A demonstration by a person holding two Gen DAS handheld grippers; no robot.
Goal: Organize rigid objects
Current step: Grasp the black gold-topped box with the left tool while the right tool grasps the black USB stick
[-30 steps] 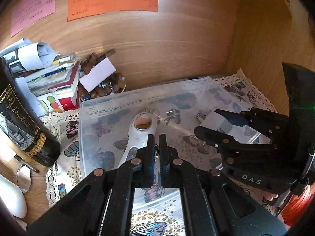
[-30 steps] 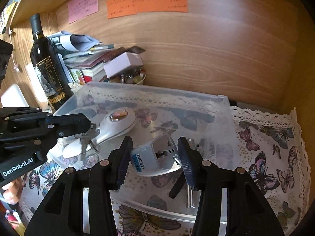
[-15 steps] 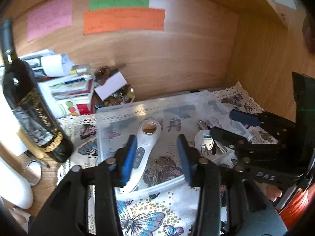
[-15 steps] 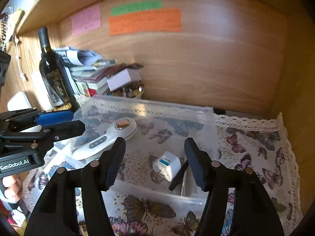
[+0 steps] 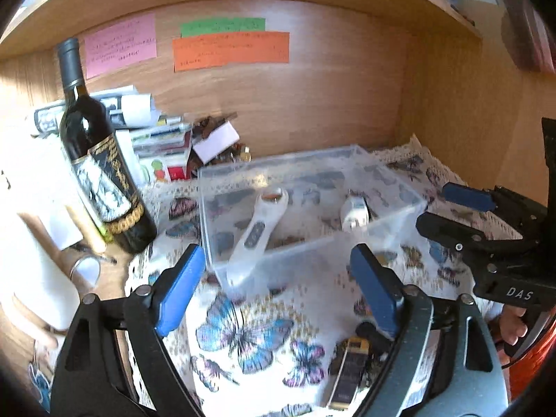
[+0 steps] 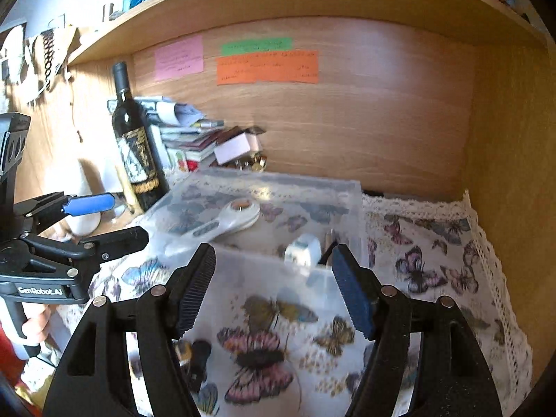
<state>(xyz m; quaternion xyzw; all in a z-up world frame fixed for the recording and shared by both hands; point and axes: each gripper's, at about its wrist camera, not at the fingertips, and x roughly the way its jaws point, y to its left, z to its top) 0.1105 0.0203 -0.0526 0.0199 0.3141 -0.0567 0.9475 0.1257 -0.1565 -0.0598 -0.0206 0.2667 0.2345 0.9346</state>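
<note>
A clear plastic bin (image 5: 382,177) (image 6: 264,274) sits on the butterfly cloth. Inside lie a white handheld device (image 5: 259,222) (image 6: 226,224) and a white plug adapter (image 5: 354,210) (image 6: 305,248). My left gripper (image 5: 274,271) is open and empty, pulled back in front of the bin. My right gripper (image 6: 272,279) is open and empty, also in front of the bin. A small black-and-gold object (image 5: 349,375) lies on the cloth near my left gripper's right finger; it shows blurred in the right wrist view (image 6: 191,354).
A dark wine bottle (image 5: 100,160) (image 6: 137,149) stands left of the bin. Stacked books and papers (image 5: 156,139) and a white box (image 5: 215,140) lie behind. Wooden walls close the back and right (image 6: 504,139). A shelf runs overhead.
Both grippers opened, leaving their objects in the bin, then drew back and up out of it. The adapter now lies in the bin.
</note>
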